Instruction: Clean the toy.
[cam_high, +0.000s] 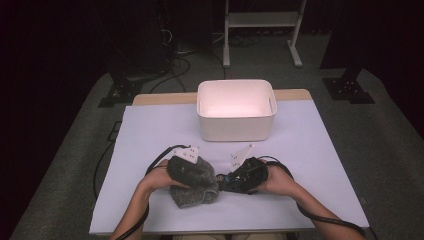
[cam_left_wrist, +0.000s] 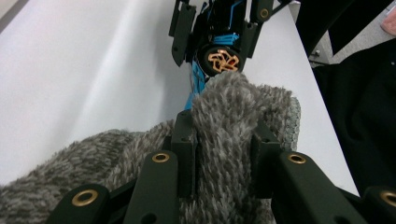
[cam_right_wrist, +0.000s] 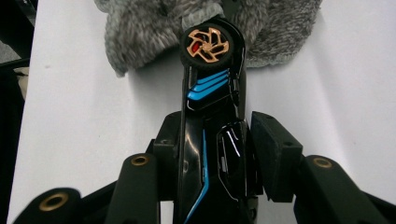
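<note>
A grey fuzzy cloth (cam_high: 192, 186) lies bunched on the white table near its front edge. My left gripper (cam_high: 207, 176) is shut on a fold of this cloth (cam_left_wrist: 233, 107), with the pile squeezed between its jaws (cam_left_wrist: 224, 135). My right gripper (cam_high: 239, 176) is shut on a black toy car (cam_high: 227, 181) with blue stripes and orange wheels. In the right gripper view the car (cam_right_wrist: 210, 88) sticks out forward between the jaws (cam_right_wrist: 219, 135), and its wheel end touches the cloth (cam_right_wrist: 140, 28). The left gripper view shows the car (cam_left_wrist: 219, 51) end-on, just beyond the cloth.
A white plastic bin (cam_high: 235, 125) stands open at the back middle of the table. White covering (cam_high: 150, 125) spreads to both sides of the hands. Cables trail from both grippers toward the front edge. Dark stands and a white frame stand on the floor behind.
</note>
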